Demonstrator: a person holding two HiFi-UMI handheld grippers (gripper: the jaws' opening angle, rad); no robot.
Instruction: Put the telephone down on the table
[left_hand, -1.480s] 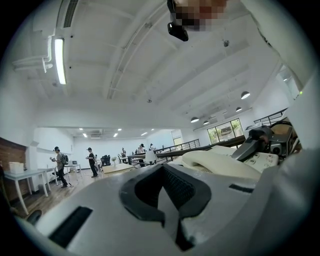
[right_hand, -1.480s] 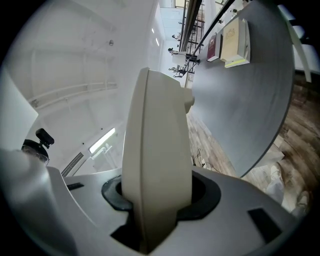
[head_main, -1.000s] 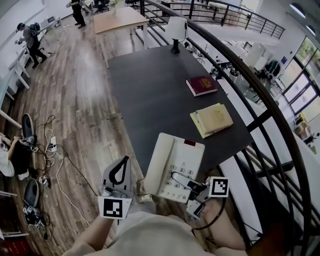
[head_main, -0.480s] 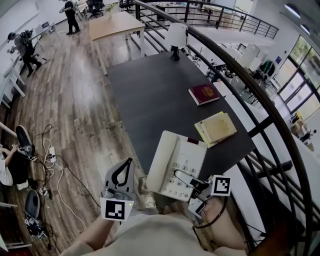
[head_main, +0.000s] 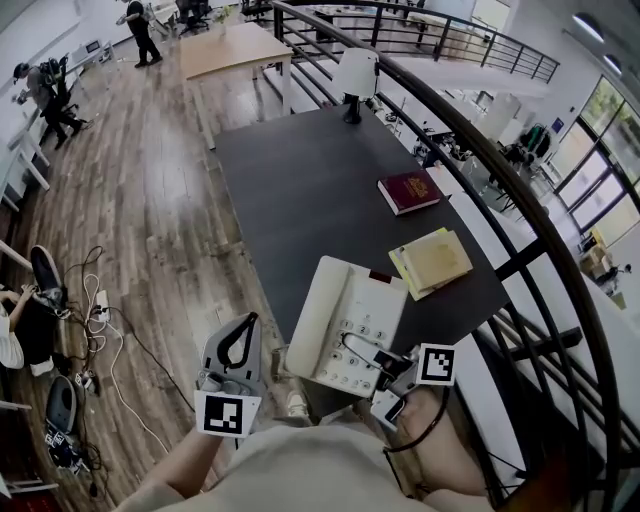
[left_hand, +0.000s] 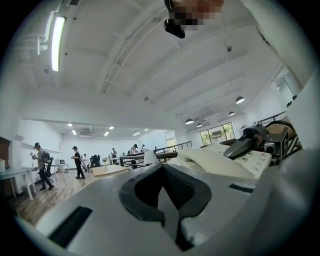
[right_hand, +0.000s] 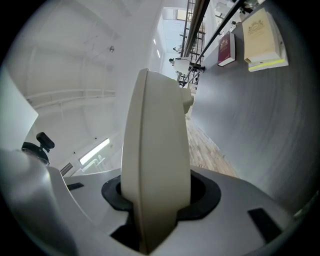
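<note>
While the right claw (head_main: 368, 352) pinches the telephone (head_main: 345, 315) by its near edge above the near end of the surface (head_main: 300, 190), letting go this close to the rim could tip it onto the floor (head_main: 150, 200); the left claw (head_main: 247, 325), pressed together and empty, offers no support.

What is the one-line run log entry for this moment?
right tool: shut on telephone | telephone: over near edge of table | left tool: shut, empty

I bring the cream plastic desk telephone (head_main: 345, 320) further over the dark grey table (head_main: 300, 190), closer to the yellow book (head_main: 432, 262); my left gripper (head_main: 240, 335) follows alongside.
</note>
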